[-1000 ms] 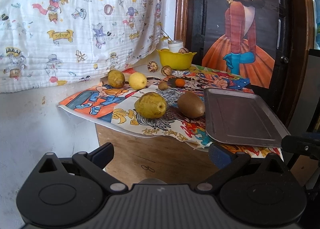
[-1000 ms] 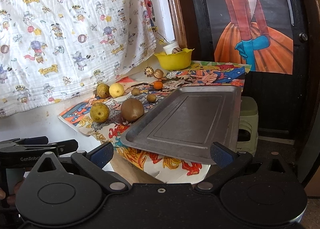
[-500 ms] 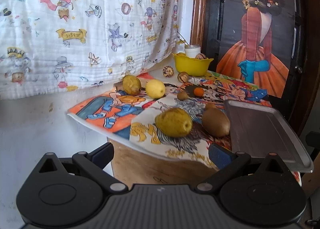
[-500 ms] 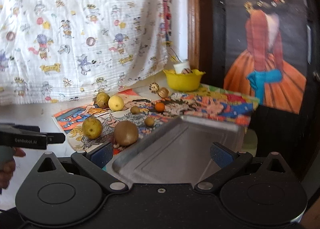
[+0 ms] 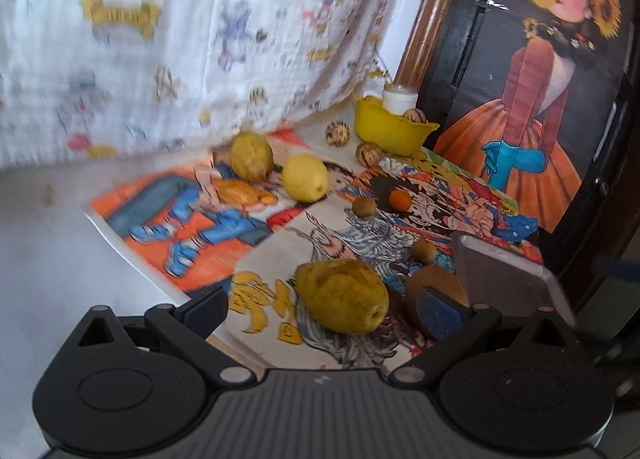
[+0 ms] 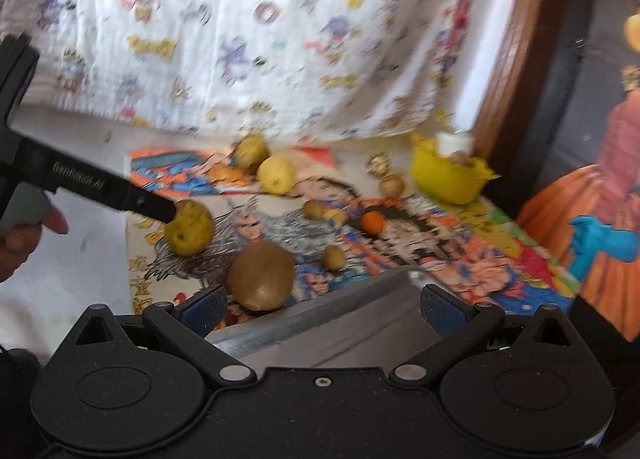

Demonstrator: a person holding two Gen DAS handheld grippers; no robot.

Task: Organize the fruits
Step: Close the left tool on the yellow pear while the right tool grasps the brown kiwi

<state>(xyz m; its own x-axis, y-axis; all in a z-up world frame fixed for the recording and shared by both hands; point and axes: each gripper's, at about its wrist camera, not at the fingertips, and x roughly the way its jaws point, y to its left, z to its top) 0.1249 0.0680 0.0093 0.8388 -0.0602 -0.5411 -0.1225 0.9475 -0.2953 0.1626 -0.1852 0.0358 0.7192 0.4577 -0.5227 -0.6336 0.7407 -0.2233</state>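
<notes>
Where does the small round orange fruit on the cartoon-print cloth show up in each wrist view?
Left wrist: small round orange fruit sits right of centre, mid-height, on the cloth.
Right wrist: the same fruit lies just right of centre, mid-height.
Shared landmark: the yellow plastic bowl, farther back and to its right in both.

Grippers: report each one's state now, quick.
Left gripper: open, around the green pear, not gripping.
Right gripper: open, empty, above the tray.
</notes>
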